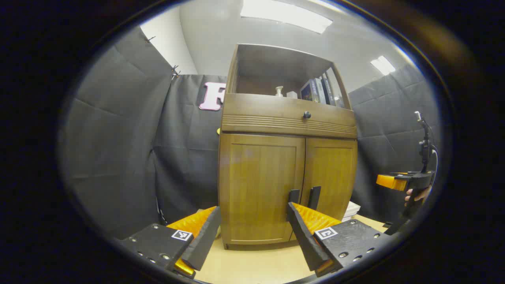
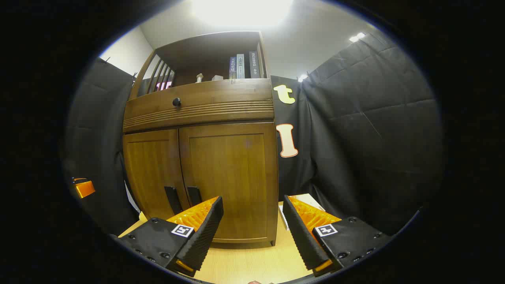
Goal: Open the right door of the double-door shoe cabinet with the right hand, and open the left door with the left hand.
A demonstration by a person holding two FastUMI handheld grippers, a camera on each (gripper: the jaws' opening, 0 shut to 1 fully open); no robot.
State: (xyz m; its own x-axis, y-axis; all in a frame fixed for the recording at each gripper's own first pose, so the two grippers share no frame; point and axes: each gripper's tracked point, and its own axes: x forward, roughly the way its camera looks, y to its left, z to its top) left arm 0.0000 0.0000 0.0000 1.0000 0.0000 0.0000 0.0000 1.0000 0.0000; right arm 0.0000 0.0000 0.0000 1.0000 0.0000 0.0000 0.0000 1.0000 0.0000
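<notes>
Shoe cabinet [image 1: 288,173] doors closed, left gripper [image 1: 254,232] and right gripper [image 2: 252,225] jaws released

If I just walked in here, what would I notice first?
Most likely the big wooden shoe cabinet standing in the middle of the booth, with both its doors shut and two dark handles side by side near the bottom. Up on its open top shelf sits a row of books. In front of the cabinet, the right claw and the left claw both gape open, touching nothing.
</notes>
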